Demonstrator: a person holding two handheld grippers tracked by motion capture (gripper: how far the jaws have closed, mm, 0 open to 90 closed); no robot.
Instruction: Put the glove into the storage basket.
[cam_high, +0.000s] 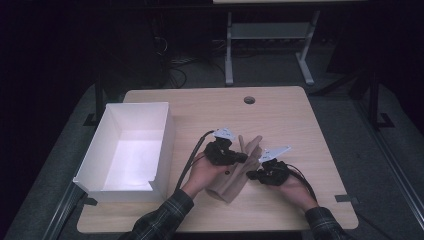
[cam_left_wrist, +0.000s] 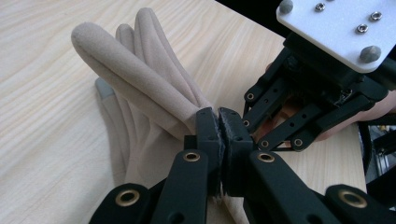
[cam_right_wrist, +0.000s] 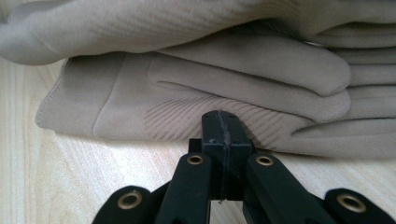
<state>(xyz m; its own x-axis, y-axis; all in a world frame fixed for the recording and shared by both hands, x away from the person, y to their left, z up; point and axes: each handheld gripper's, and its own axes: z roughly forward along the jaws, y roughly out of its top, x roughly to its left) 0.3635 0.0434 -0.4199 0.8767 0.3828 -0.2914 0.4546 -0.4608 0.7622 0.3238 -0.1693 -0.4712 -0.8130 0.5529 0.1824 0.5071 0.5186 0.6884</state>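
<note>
Right now your left gripper (cam_left_wrist: 218, 122) is clamped on the upper beige glove (cam_left_wrist: 140, 70), lifting its fingers off the table (cam_high: 300, 115). Your right gripper (cam_right_wrist: 223, 128) is closed, empty, just beside the lower glove (cam_right_wrist: 140, 112), likely steadying it.

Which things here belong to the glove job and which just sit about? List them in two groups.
In the job:
beige gloves, a stacked pair
left gripper, shut on the upper glove
right gripper, shut, at the lower glove's edge

Just there:
white box, open, left of the gloves
table
</note>
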